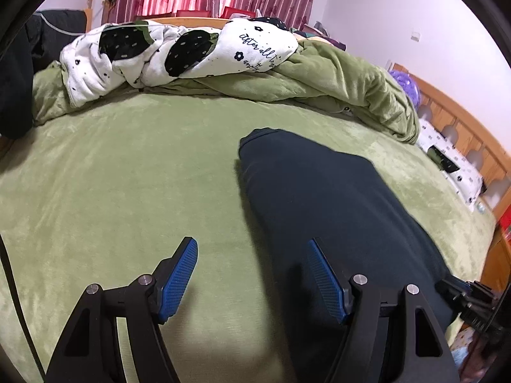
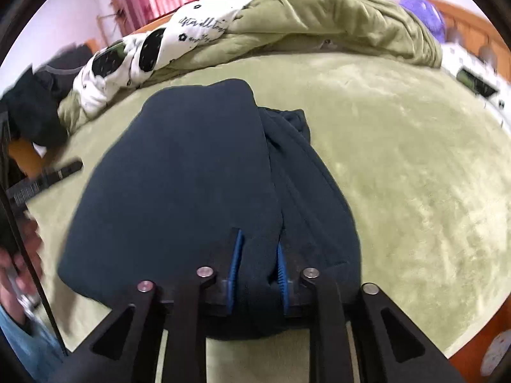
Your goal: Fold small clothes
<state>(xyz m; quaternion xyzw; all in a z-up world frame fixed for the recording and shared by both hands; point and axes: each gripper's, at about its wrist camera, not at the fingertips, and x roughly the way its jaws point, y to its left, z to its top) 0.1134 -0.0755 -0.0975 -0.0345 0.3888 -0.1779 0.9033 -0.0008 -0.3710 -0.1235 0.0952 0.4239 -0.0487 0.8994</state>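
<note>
A dark navy garment [image 1: 322,198] lies on the green bed cover [image 1: 127,175], partly folded lengthwise. In the right wrist view the garment [image 2: 191,166] fills the middle, with a folded layer on the left and bunched cloth on the right. My right gripper [image 2: 257,265] is shut on the garment's near edge, cloth pinched between its blue pads. My left gripper [image 1: 252,271] is open and empty, just above the bed cover; its right finger is over the garment's left edge. The left gripper's tip also shows at the left of the right wrist view [image 2: 64,170].
A rumpled green blanket [image 1: 335,79] and a white quilt with black prints [image 1: 179,51] are heaped at the far side of the bed. A wooden headboard [image 1: 463,127] runs along the right. Dark clothing [image 1: 16,79] is piled at the far left. Red curtains hang behind.
</note>
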